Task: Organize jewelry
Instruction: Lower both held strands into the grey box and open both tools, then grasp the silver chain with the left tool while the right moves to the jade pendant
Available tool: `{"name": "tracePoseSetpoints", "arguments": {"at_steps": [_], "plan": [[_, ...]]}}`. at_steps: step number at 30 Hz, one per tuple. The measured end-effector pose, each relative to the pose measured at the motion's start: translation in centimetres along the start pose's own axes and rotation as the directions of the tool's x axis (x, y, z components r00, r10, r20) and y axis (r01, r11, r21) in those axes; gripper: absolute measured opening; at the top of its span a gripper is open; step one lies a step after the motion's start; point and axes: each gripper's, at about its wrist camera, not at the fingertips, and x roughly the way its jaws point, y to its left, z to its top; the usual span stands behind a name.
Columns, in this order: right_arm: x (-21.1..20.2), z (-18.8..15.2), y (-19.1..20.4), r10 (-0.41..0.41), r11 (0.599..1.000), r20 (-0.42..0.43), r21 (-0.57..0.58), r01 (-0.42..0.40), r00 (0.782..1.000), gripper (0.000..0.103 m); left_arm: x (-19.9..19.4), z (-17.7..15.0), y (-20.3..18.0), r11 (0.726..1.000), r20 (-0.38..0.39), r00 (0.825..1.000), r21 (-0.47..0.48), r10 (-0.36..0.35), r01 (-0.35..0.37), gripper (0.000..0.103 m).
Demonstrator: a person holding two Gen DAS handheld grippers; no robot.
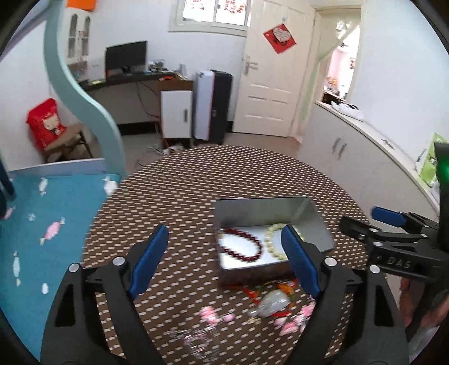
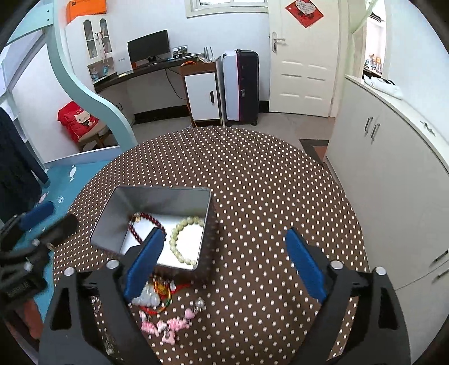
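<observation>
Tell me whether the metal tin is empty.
Not empty. The open metal tin holds a dark red bead bracelet and a pale green bead bracelet on its floor.

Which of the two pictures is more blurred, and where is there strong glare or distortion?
Left wrist view: motion blur smears the polka-dot tablecloth and the pink bead piece; the window is blown out. Right wrist view: much sharper, the pale green bracelet is crisp. Both: fisheye bends the edges; the metal tin reflects light.

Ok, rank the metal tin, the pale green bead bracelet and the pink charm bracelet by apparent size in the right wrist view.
1. metal tin, clearly largest.
2. and 3. pale green bead bracelet and pink charm bracelet: similar extent; the pink one lies nearer the camera and bunched, so no ranking.
</observation>
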Motion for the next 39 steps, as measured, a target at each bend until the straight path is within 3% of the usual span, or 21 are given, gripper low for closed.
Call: {"name": "tracePoseSetpoints", "arguments": {"at_steps": [2,8,13,16,21,25,28,30,35,39], "plan": [[-0.3,-0.4,-0.1,0.0,1.0,0.001,0.012,0.0,1.0,0.093,-0.9,-0.5,0.9,1.0,0.006,1.0,-0.012,0.028,-0.028,0.09],[-0.2,-2.4,0.4,-0.001,1.0,-0.041,0.021,0.002,0.999,0.095,-2.2,-2.7,3.9,0.996,-0.006,0.997,-0.057,0.071,-0.072,0.094],[0.9,-4.4,0.9,0.025,0.999,-0.101,0.034,-0.021,0.995,0.095,-1.4,-5.8,5.4,0.994,-0.105,0.993,-0.084,0.06,-0.069,0.094],[1.9,-5.5,1.8,0.025,1.0,-0.147,0.021,-0.023,0.989,0.095,-0.1,-8.0,5.7,0.992,-0.198,0.979,-0.098,0.056,-0.077,0.094],[2.5,-6.6,3.2,0.049,0.998,-0.181,-0.018,-0.053,0.982,0.095,1.1,-10.3,5.0,0.994,-0.269,0.963,-0.111,-0.023,-0.007,0.094],[2.7,-7.2,3.9,0.051,0.998,-0.205,-0.023,-0.057,0.978,0.095,2.3,-11.4,3.3,0.998,-0.323,0.945,-0.018,0.045,-0.053,0.093],[2.5,-7.5,4.2,0.054,0.998,-0.207,-0.03,-0.061,0.977,0.095,2.4,-11.7,2.3,0.992,-0.303,0.945,0.041,0.124,-0.117,0.079],[2.5,-7.9,4.3,0.053,0.998,-0.209,-0.033,-0.061,0.976,0.095,2.2,-11.6,2.5,0.992,-0.292,0.948,0.03,0.123,-0.12,0.069],[2.9,-8.4,4.6,0.061,0.998,-0.217,-0.015,-0.065,0.974,0.095,1.7,-11.1,4.2,0.987,-0.294,0.944,-0.02,0.147,-0.16,0.017],[2.4,-8.1,5.3,0.089,0.995,-0.19,-0.034,-0.097,0.978,0.095,1.4,-10.7,6.9,0.981,-0.285,0.957,-0.164,0.055,-0.105,0.007]]}}
